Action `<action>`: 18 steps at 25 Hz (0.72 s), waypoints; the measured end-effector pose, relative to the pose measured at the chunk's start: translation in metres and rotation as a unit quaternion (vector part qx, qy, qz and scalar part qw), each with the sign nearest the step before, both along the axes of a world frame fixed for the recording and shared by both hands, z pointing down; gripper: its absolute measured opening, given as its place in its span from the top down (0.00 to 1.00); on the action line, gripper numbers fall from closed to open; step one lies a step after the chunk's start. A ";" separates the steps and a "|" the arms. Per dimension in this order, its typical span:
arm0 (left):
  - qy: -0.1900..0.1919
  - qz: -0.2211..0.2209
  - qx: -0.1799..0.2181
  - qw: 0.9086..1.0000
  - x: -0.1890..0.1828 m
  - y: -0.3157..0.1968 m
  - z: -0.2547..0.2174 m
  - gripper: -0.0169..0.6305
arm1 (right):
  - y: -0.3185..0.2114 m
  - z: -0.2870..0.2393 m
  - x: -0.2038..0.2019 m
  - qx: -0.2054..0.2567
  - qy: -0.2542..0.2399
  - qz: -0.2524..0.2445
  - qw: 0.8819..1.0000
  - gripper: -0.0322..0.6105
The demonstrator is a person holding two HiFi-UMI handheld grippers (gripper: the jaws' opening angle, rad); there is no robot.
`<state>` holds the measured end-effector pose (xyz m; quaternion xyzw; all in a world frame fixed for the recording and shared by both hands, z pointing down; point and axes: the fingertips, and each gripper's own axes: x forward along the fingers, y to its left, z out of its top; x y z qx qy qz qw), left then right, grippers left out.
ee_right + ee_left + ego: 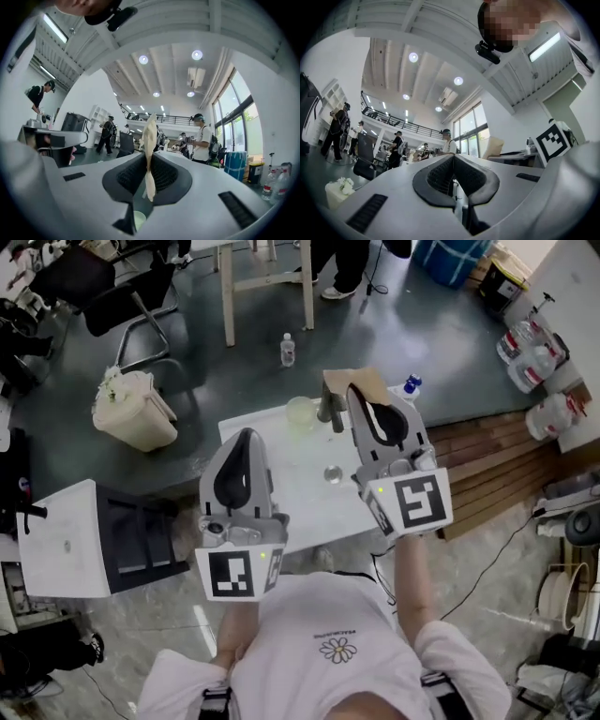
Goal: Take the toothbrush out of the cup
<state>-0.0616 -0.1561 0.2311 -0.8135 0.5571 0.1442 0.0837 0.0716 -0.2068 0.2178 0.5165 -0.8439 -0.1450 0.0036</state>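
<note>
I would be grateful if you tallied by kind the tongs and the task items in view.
Tongs: 2, the left tongs and the right tongs
Toothbrush: 1, clamped in the right tongs
Cup: 1, pale green
Total: 4

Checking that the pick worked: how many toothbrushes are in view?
1. The toothbrush is clamped in the jaws of the right gripper, clear of the cup. Others may be hidden from these views.

Head camera is looking steeply down from above the person onto the white table (281,486). Cameras on the left gripper (246,435) and right gripper (354,392) are sitting close behind their jaws, facing slightly upward across the hall, both catching the balcony railing (389,121).
</note>
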 end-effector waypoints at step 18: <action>-0.024 0.031 0.038 0.999 0.055 0.005 -0.021 0.95 | 0.087 0.034 0.103 0.005 -0.110 0.134 0.985 0.90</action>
